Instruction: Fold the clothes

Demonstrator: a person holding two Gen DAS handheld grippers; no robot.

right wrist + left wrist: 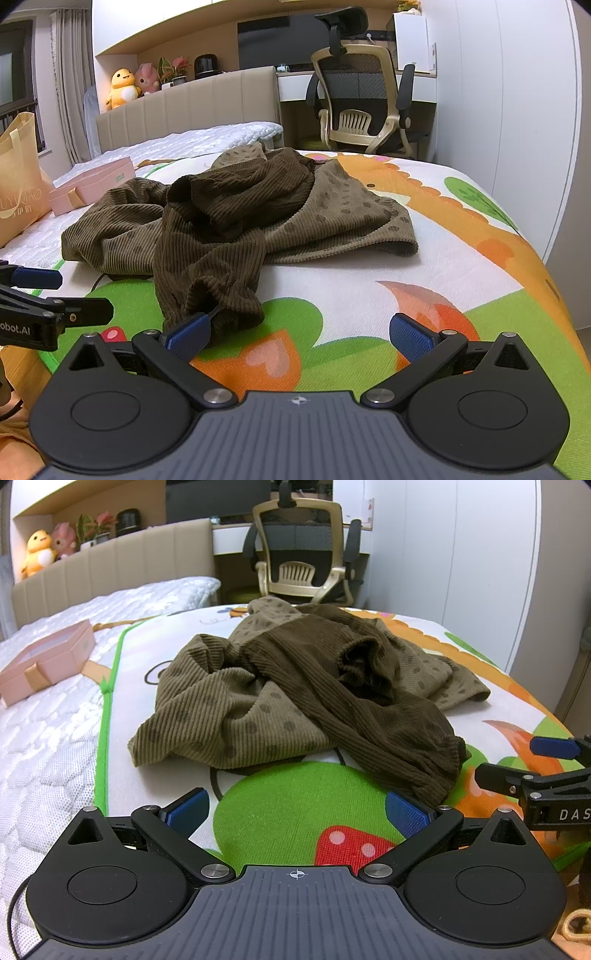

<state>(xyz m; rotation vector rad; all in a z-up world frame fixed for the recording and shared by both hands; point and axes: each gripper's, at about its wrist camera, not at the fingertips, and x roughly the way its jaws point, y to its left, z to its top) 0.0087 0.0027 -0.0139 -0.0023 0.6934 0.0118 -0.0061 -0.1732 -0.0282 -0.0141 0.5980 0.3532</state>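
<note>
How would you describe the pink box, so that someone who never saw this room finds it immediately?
Start at the bed with the beige padded headboard. On its white quilted cover, left of the crumpled brown ribbed garment, lies the flat pale pink cardboard box. It is the only rigid, pink, straight-edged thing on the bed, and it has a tan ribbon bow at its front.

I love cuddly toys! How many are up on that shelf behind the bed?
2. A yellow plush toy sits on the shelf, and a pink plush toy sits right beside it, next to the potted plant. More may be hidden.
</note>
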